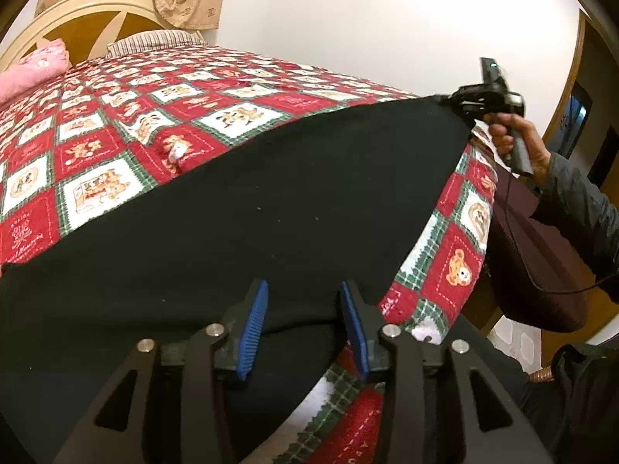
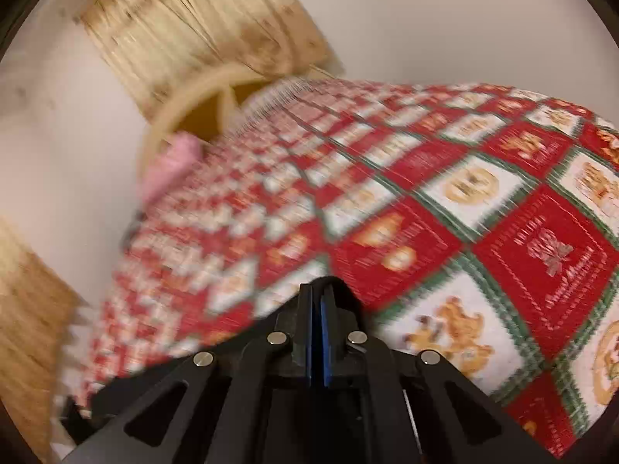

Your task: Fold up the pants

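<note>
Black pants [image 1: 240, 208] lie spread on the quilted bed [image 1: 116, 123]. Left gripper [image 1: 303, 332] jaws apart over the near edge; right gripper [image 2: 318, 332] jaws clamped on the far corner.

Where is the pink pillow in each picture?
Left wrist view: the pink pillow lies at the far left edge, at the head of the bed below the headboard.
Right wrist view: the pillow is a blurry pink shape left of the middle, beside the headboard.
Shared landmark: the cream headboard.
</note>
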Available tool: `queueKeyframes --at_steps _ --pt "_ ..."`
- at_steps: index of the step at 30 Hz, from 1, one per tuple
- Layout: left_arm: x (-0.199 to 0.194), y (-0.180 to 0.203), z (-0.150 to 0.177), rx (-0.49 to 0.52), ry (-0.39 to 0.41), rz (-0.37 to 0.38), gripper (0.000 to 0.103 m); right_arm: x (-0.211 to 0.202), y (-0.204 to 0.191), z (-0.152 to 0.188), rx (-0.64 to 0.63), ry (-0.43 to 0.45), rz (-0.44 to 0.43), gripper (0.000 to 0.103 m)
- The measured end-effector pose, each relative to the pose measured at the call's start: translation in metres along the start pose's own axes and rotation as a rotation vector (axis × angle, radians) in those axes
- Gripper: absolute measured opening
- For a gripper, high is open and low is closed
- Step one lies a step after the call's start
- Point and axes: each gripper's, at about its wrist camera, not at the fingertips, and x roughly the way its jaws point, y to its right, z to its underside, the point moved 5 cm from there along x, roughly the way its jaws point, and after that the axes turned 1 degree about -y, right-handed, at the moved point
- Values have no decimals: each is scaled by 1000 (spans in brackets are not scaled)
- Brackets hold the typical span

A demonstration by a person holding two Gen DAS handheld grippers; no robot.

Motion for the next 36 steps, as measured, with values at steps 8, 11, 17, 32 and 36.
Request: queueKeyframes --at_steps 8,11,17,32,36 --pt "-1 2 2 21 2 -13 47 -23 34 6 76 48 72 27" --pt "-1 2 2 21 5 -14 47 -57 39 18 99 81 57 27" --pt "1 4 3 29 -5 -24 48 -60 15 56 22 -5 97 27" --pt "-65 -40 34 -47 97 -205 60 -83 5 70 35 81 173 49" --pt "-70 -58 47 -88 70 -239 60 -76 -66 77 -103 93 106 48"
